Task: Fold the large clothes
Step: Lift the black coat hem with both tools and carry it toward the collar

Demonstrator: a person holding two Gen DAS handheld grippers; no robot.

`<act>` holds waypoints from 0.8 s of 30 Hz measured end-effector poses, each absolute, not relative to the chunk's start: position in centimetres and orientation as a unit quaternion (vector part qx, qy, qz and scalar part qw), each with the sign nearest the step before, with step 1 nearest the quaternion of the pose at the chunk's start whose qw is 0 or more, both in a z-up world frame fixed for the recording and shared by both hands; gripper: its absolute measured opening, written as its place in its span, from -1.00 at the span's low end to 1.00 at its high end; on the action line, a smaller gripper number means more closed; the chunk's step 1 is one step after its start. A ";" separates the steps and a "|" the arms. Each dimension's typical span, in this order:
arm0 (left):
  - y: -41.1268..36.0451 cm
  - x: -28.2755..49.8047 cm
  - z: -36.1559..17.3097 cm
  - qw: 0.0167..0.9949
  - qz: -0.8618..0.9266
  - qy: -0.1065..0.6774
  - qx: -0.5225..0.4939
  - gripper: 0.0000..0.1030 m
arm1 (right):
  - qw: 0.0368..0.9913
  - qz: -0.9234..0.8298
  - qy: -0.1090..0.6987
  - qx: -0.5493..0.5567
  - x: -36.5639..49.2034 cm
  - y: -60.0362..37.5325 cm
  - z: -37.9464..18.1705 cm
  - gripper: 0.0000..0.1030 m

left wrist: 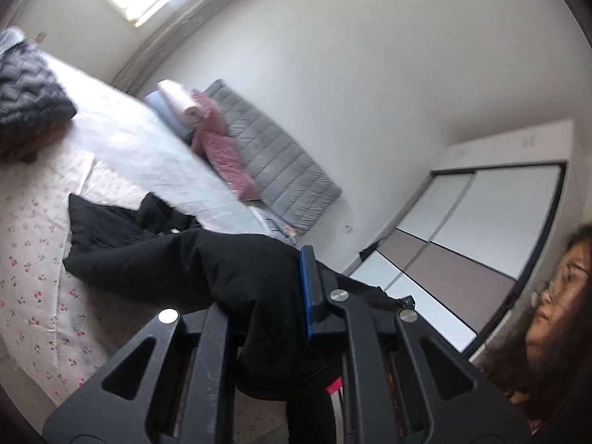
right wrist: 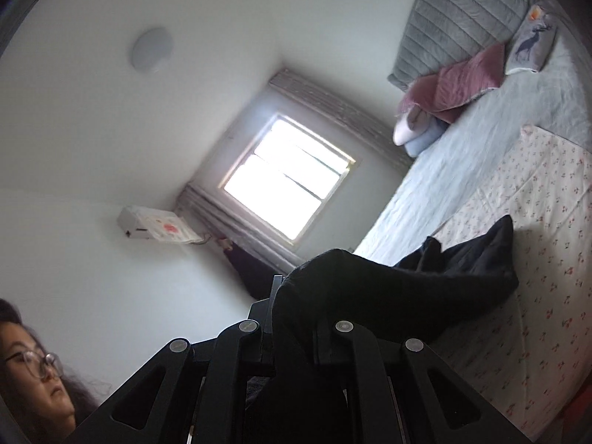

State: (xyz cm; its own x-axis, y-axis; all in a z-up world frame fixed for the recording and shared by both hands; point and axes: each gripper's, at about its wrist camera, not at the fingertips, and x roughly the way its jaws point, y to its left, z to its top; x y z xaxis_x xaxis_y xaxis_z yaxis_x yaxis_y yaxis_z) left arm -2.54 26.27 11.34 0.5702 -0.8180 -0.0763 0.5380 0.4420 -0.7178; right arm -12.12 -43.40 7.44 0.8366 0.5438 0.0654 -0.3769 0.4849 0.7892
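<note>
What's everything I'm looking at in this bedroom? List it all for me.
black garment: one, black, lifted at one end by both grippers, the rest lying on the bed
floral sheet: one, white with small red flowers, on the bed under the garment
pale cover: one, light grey-blue, across the bed
grey quilted headboard pad: one, grey, against the wall
pink cushion: one, pink, at the head of the bed
deer pillow: one, pale with a dark deer, beside the pink cushion
dark puffer jacket: one, dark, on the far side of the bed
window: one, bright, with grey curtains
air conditioner: one, white, on the wall
wardrobe: one, white and beige panels
person: one, glasses, dark hair
left gripper: black, shut on the garment
right gripper: black, shut on the garment
</note>
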 end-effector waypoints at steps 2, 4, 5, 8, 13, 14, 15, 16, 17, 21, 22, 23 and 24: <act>26.9 0.1 10.4 0.813 -0.404 0.233 -0.348 -0.72 | 0.852 0.250 0.118 0.445 -9.5 -43.9 6.5 -0.80; 26.9 3.8 9.7 0.812 -0.386 0.255 -0.356 -0.72 | 0.845 0.237 0.137 0.460 -6.6 -44.7 5.4 -0.80; 26.7 5.7 9.4 0.812 -0.375 0.264 -0.360 -0.72 | 0.842 0.232 0.143 0.465 -5.2 -44.9 5.0 -0.80; 26.1 10.3 8.5 0.809 -0.350 0.289 -0.373 -0.72 | 0.835 0.218 0.168 0.476 0.0 -45.3 4.0 -0.80; 23.5 19.1 5.7 0.817 -0.287 0.349 -0.359 -0.70 | 0.833 0.171 0.216 0.479 7.9 -46.1 1.9 -0.80; 22.9 20.0 5.2 0.822 -0.276 0.358 -0.346 -0.70 | 0.828 0.164 0.228 0.486 9.7 -46.3 1.0 -0.79; 21.9 21.7 4.5 0.828 -0.261 0.371 -0.329 -0.70 | 0.821 0.158 0.242 0.493 11.4 -46.5 0.0 -0.76; 21.1 23.3 3.7 0.832 -0.249 0.384 -0.313 -0.69 | 0.817 0.153 0.251 0.496 12.5 -46.8 -0.6 -0.74; 20.5 24.4 3.0 0.833 -0.243 0.394 -0.303 -0.69 | 0.811 0.140 0.263 0.503 14.0 -47.2 -1.7 -0.73; 18.5 28.8 -1.0 0.826 -0.218 0.441 -0.276 -0.65 | 0.790 0.106 0.298 0.526 18.1 -48.8 -5.9 -0.64; 18.3 29.8 -2.1 0.822 -0.213 0.454 -0.271 -0.61 | 0.785 0.099 0.303 0.531 18.7 -49.1 -6.7 -0.58; 18.2 30.5 -3.1 0.816 -0.212 0.467 -0.267 -0.60 | 0.778 0.088 0.308 0.541 19.4 -49.7 -7.8 -0.55; 18.2 31.4 -4.4 0.804 -0.208 0.488 -0.268 -0.59 | 0.770 0.080 0.312 0.551 19.8 -50.2 -8.8 -0.47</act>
State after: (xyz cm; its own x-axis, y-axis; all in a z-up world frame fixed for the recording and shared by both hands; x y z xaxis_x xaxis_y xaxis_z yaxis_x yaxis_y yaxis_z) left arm 31.37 18.17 -4.36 0.4376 -0.5962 -0.6731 0.0730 0.7696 -0.6343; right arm 19.84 -50.25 -8.76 0.7931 0.4665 -0.3916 0.2201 0.3800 0.8984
